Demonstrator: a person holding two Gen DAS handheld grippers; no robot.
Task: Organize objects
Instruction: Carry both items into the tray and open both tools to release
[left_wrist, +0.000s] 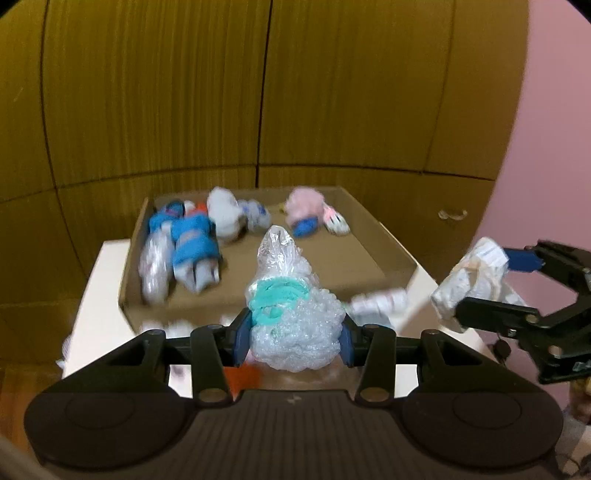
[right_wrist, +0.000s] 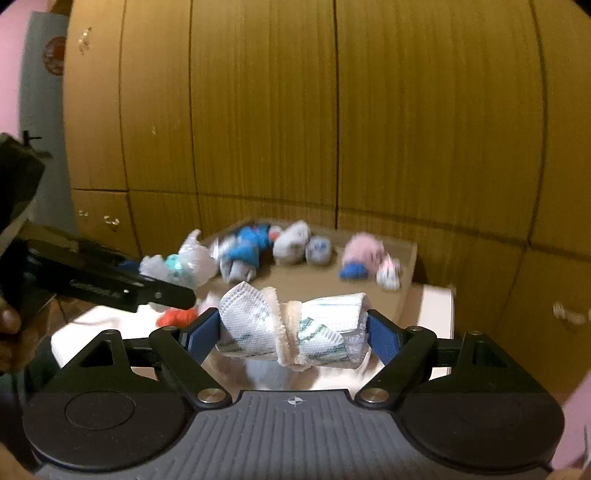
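Left gripper (left_wrist: 293, 338): pinching a bubble-wrapped teal bundle (left_wrist: 291, 314), long axis pointing away, toward the cardboard box (left_wrist: 384, 240)
Right gripper (right_wrist: 291, 338): clamping a white wrapped bundle (right_wrist: 291, 332), lying crosswise between the pads

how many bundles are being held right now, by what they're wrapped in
Bubble wrap with teal bands: 1, bubble-wrap bundle in the left hand-held gripper
White mesh and paper: 1, white bundle in the right hand-held gripper
Total: 2
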